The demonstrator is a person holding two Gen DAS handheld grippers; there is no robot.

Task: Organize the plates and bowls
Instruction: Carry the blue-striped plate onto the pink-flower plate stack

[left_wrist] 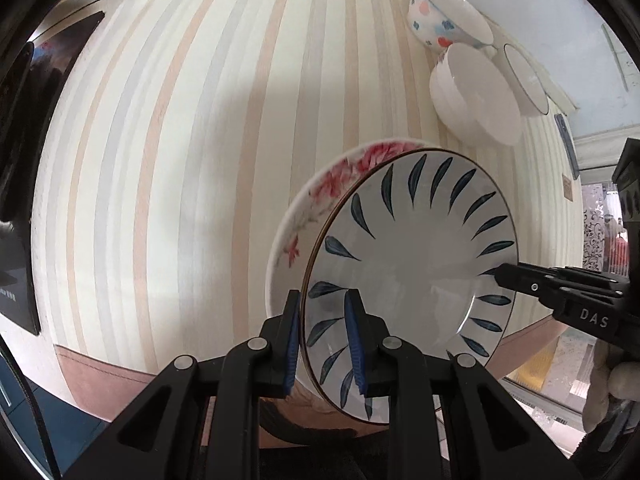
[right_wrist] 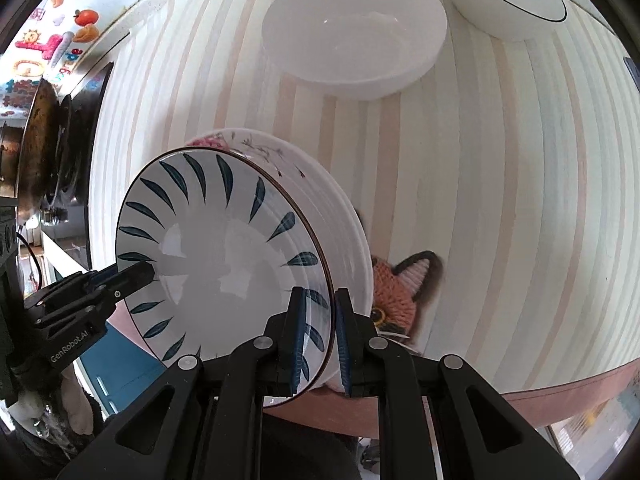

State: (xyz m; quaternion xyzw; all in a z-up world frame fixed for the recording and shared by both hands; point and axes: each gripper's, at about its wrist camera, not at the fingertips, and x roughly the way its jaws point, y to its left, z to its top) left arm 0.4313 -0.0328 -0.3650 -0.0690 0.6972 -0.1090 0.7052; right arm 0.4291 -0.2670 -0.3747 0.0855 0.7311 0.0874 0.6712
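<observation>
Striped cloth [left_wrist: 180, 160] in cream, beige and grey covers the table, with a brown hem at the near edge. At the far side stand three empty bowls: a spotted bowl [left_wrist: 444, 14], a plain white bowl [right_wrist: 352, 36] and a dark-rimmed bowl [right_wrist: 508, 0]. A blue-leaf plate [left_wrist: 412, 256] lies atop a pink-flowered plate [left_wrist: 324, 196]. The left gripper [left_wrist: 322, 338] and the right gripper [right_wrist: 318, 334] each clamp the blue-leaf plate's rim on opposite sides.
</observation>
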